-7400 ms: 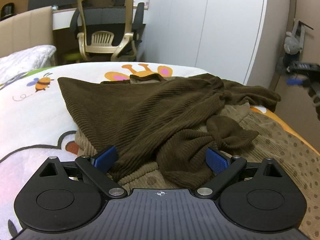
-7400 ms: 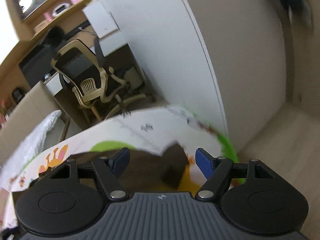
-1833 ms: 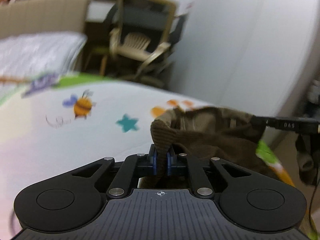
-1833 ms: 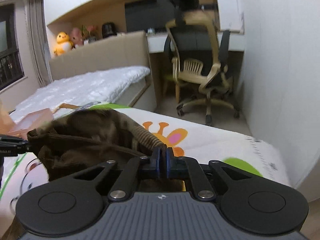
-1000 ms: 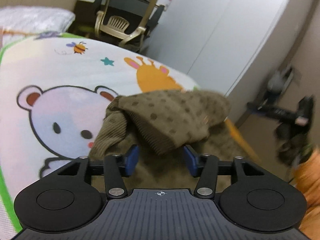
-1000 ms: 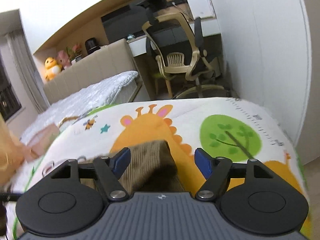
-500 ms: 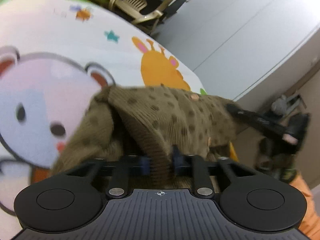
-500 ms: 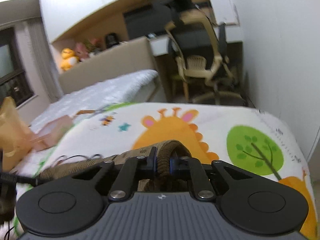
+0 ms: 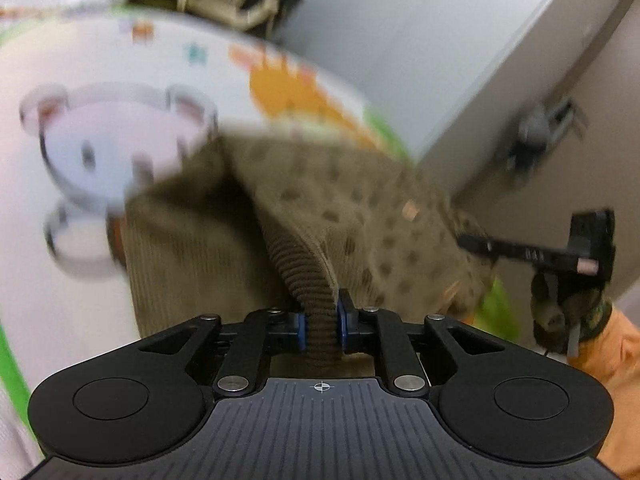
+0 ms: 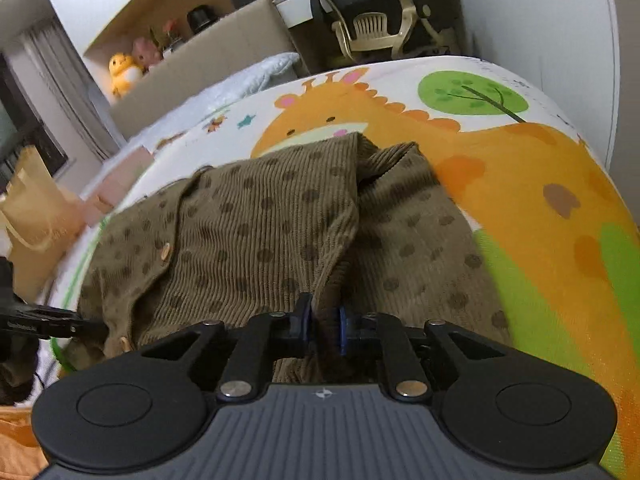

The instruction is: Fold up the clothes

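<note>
An olive-brown dotted corduroy cardigan (image 9: 360,220) with small buttons lies spread on the cartoon play mat (image 9: 120,80). My left gripper (image 9: 320,322) pinches a ribbed edge of it between its blue pads, the jaws just starting to open, the cloth still between them. My right gripper (image 10: 322,320) likewise pinches a fold of the cardigan (image 10: 248,224), its jaws easing open too. The right gripper (image 9: 520,252) shows at the right of the left wrist view, and the left gripper (image 10: 48,324) at the left edge of the right wrist view.
The mat (image 10: 540,184) carries a giraffe and a green tree. A beige office chair (image 10: 376,28) and a desk stand beyond it, a white wardrobe (image 9: 440,40) to the right. A paper bag (image 10: 28,216) and a bed (image 10: 256,72) lie to the left. Orange cloth (image 9: 616,344) hangs at the right edge.
A second ago both grippers stood open over the cardigan. Both have since shut on its ribbed edge and dropped lower, and the garment now lies stretched wider between them.
</note>
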Demonstrator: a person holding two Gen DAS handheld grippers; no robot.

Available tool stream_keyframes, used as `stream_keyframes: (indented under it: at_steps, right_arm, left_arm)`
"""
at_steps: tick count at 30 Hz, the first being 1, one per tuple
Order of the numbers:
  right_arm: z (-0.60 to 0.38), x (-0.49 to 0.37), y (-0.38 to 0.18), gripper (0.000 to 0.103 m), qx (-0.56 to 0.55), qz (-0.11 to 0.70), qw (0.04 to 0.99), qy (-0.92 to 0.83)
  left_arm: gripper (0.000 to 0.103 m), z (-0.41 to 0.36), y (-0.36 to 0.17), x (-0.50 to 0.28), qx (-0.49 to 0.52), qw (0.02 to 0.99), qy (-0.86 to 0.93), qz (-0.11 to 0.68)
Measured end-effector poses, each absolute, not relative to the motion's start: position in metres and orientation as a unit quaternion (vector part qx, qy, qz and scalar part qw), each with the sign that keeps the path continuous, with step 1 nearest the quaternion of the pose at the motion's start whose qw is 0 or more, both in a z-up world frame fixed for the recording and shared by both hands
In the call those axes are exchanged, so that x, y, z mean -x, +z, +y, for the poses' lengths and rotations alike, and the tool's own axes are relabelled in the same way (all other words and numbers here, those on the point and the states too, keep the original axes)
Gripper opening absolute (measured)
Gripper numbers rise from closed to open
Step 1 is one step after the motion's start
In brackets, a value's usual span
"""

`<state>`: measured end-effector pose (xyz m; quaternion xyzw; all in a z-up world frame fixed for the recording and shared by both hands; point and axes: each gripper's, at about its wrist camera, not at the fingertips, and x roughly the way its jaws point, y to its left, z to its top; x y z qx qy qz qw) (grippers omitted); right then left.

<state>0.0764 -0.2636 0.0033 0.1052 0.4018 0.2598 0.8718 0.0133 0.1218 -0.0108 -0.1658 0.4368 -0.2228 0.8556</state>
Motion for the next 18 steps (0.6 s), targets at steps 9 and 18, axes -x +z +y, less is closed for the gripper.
stream_keyframes:
  at_steps: [9,18]
  right_arm:
    - [-0.277,-0.13,0.033,0.063,-0.178,0.37,0.872,0.266]
    - [-0.203,-0.217,0.0,0.067,-0.18,0.421,0.828,0.324]
  left_arm:
    - [0.063,0.151,0.014,-0.022,0.21,0.866,-0.238,0.387]
    - [0.079,0.153,-0.015,-0.11,0.317,0.822,-0.219,0.42]
